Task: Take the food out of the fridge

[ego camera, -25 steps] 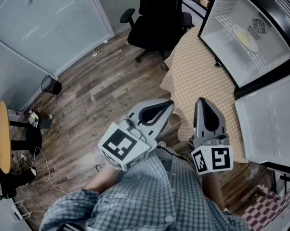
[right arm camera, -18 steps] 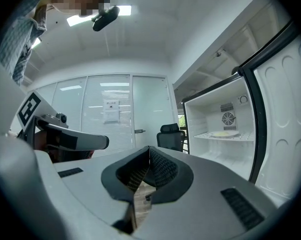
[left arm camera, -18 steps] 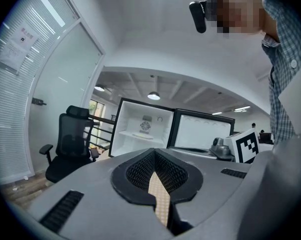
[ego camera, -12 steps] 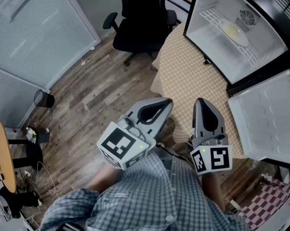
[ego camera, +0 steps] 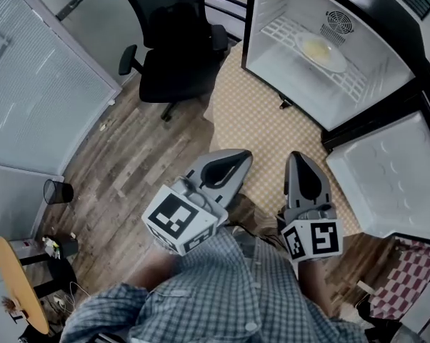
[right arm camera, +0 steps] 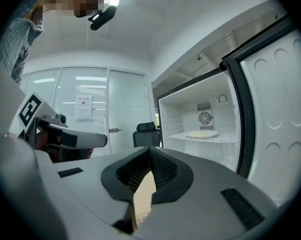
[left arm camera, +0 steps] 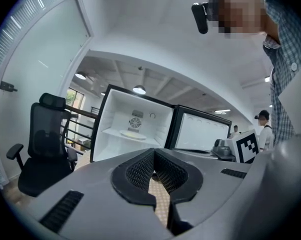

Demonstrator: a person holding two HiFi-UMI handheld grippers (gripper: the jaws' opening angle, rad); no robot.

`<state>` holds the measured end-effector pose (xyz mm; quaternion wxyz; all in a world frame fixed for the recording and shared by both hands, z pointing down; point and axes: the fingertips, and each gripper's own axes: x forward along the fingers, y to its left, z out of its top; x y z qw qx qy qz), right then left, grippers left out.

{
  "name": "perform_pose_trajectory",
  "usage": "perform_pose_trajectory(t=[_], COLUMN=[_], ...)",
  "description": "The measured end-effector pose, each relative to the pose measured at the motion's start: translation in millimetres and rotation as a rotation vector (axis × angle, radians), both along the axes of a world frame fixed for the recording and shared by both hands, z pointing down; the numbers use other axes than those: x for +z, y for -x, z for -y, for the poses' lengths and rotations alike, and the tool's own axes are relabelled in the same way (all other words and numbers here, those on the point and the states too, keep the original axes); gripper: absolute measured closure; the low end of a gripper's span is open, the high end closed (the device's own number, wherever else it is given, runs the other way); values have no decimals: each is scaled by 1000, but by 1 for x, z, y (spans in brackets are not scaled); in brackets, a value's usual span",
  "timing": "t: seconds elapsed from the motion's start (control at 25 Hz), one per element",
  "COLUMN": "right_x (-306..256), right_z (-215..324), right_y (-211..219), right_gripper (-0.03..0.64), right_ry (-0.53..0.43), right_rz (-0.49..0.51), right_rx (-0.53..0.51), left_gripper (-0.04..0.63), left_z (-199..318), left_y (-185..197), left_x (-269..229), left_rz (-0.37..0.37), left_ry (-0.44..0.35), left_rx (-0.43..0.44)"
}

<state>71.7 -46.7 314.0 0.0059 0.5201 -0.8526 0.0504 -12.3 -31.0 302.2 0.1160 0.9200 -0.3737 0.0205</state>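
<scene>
White plate of food (ego camera: 320, 51) sat on shelf (ego camera: 283, 28) in open fridge (ego camera: 286, 84), well ahead. Left gripper (ego camera: 242, 157), right gripper (ego camera: 298, 157) both pressed together, empty. Judged: spread jaws before reaching, pinch rim level.

Floor (ego camera: 129, 170): grey-brown wood planks. Black office chair (ego camera: 173, 45) near a glazed partition (ego camera: 36, 98) with blinds. Small black bin (ego camera: 56, 191) and round wooden table (ego camera: 18, 288) at lower left.
</scene>
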Motion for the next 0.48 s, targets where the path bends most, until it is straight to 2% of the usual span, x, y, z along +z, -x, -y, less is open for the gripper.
perform_pose_trajectory(t=[0.48], right_x=[-5], right_z=[56], right_y=[4], right_gripper=[606], right_ry=[14], right_rz=[-33], right_rx=[202], left_gripper=[589], left_z=[79], left_y=[1], left_x=[-3], left_rz=[-6], left_ry=[17], left_rx=[210])
